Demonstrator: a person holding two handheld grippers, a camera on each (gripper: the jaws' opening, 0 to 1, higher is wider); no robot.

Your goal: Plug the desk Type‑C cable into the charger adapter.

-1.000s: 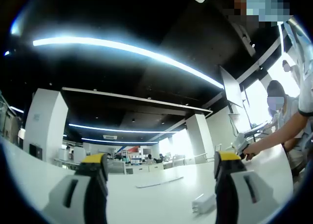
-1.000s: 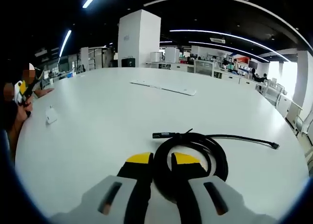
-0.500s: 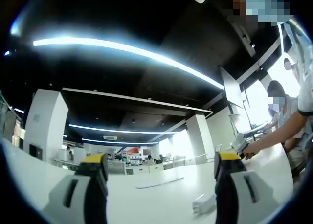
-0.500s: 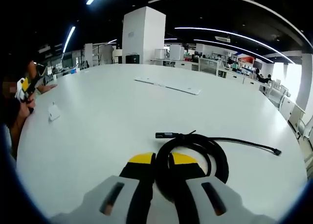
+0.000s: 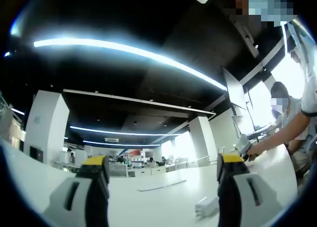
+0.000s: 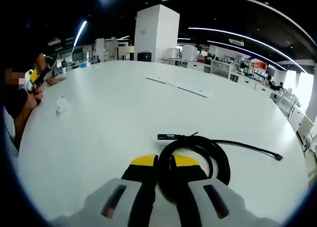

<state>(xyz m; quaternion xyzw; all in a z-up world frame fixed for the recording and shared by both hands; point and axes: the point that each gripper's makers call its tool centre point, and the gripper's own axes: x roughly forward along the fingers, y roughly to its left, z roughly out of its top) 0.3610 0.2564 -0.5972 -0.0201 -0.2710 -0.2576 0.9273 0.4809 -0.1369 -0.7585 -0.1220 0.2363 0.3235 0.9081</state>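
Left gripper view: nothing has really changed vs 1 s ago. The left gripper is wide open w/ nothing between the jaws, tilted up so most of the frame is ceiling lights. The charger adapter lies on the white table at bottom centre-right, just inside the right-hand jaw, untouched. A flat white strip sits farther back. A person's arm reaches in at the right edge.

Right gripper view: the whole pic has drifted a bit, so the camera moved, not the things. The right gripper is nearly closed, jaws almost touching, at the near edge of the coiled black cable at lower centre; can't tell if it pinches the cable. One plug end points left above the coil, the other trails right. The adapter is far off at mid-left, near the other gripper.

Judgement: task barely begun; cable and adapter well apart.
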